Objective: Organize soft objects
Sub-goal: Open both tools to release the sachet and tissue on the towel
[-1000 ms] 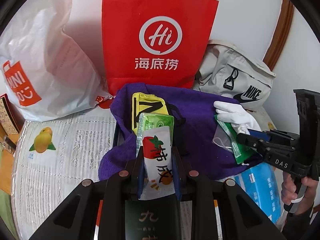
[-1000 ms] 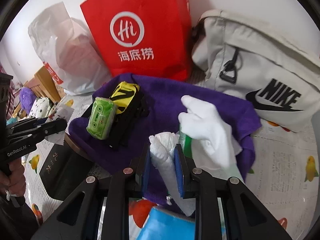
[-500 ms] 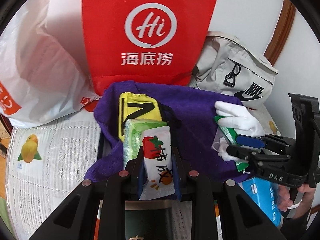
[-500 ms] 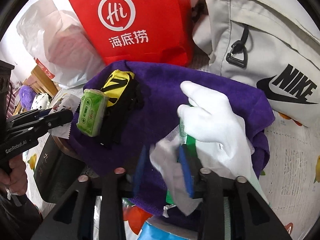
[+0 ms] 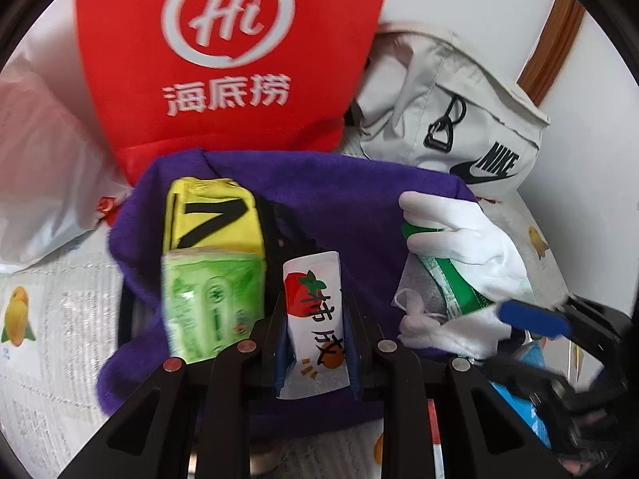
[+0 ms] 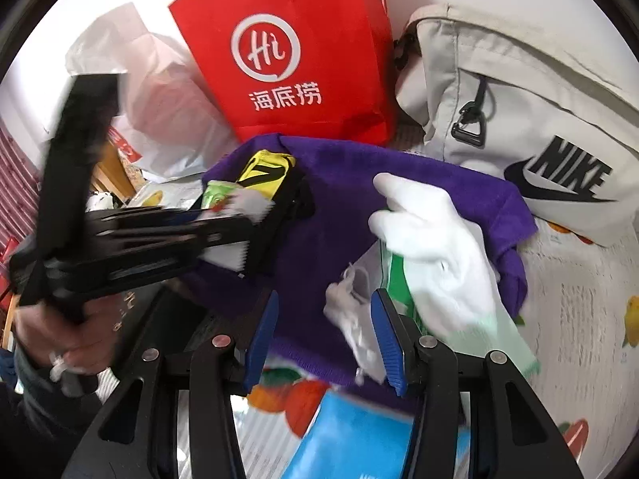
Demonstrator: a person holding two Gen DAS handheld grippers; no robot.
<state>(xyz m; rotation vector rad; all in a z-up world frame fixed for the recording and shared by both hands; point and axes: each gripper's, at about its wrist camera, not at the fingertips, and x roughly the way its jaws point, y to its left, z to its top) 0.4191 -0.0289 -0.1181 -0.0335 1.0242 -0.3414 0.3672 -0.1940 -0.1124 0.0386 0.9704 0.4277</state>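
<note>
My left gripper (image 5: 315, 319) is shut on a white sachet (image 5: 313, 319) printed with a red fruit, above the purple towel (image 5: 339, 199). A yellow-black pouch (image 5: 211, 215) and a green tissue pack (image 5: 211, 303) lie on the towel to its left. My right gripper (image 6: 323, 335) is opening over the towel's near edge (image 6: 319, 239), with its blue pads (image 6: 385, 339) clear of everything. A crumpled white mask (image 6: 351, 311) lies just inside the right pad. Beside the mask, a white glove (image 6: 439, 247) rests on a green packet (image 6: 399, 279).
A red paper bag (image 5: 227, 60) stands behind the towel, a white plastic bag (image 5: 40, 159) to its left and a beige sports bag (image 6: 519, 119) to the right. A blue pack (image 6: 359, 431) lies at the near edge on a fruit-printed tablecloth (image 5: 60, 319).
My right gripper's jaws have spread and let go of the crumpled white mask, which now lies on the towel. My left gripper has moved forward over the towel with the sachet.
</note>
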